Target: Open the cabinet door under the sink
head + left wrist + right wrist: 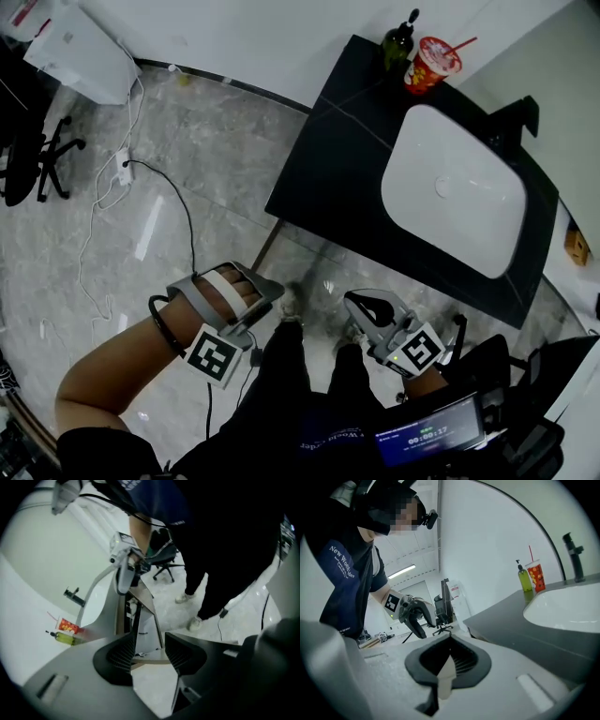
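A dark worktop (319, 169) with a white sink (455, 192) fills the scene, and I stand at its front. The cabinet door (149, 609) is below it and looks ajar. My left gripper (150, 639) has its fingers apart and empty, probably to take the door's edge. My right gripper (448, 656) has its fingers together and sits idle beside the worktop.

Left gripper (255, 302): jaws apart, nothing between them, bare forearm (103, 375) extended. Right gripper (367, 309): jaws together, empty, held close in front of the body.
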{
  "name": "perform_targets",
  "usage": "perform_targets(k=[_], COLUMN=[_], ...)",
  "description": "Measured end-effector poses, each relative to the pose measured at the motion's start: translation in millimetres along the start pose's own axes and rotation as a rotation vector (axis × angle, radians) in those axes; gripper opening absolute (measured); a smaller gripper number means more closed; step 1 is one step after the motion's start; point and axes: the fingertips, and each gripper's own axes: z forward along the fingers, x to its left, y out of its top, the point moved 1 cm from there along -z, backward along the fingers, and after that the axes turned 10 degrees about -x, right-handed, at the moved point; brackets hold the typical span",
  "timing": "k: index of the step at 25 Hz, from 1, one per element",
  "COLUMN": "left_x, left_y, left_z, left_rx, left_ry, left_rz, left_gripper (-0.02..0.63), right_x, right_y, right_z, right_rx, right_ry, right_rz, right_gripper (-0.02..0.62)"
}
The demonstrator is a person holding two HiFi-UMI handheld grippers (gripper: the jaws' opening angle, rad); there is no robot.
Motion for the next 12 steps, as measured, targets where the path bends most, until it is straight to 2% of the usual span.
perform_targets(k=[2,5,9,12], left_x=[12,35,66,88], left_y=[17,37,67,94], left_z=[-9,-26,-51,-70], left_rx=[-0.040,-0.081,-0.171,-0.260], left_ry=[0.058,0.190,0.345,0.428], left_rz=[-0.094,-0.210,-0.424,-0.575], left_gripper=[0.181,0.158,0.145,0.137], right_x=[0,2,3,12], right_y=[14,36,70,99], right_z=[-7,-19,-38,-53], right_rx=[-0.029,-0.066,-0.092,-0.115], right_ry=[-0.010,-0.035,-0.076,-0.089], right_rz=[-0.003,0.008,-0.013,-0.021], right_gripper=[0.002,0.002,0.002,0.002])
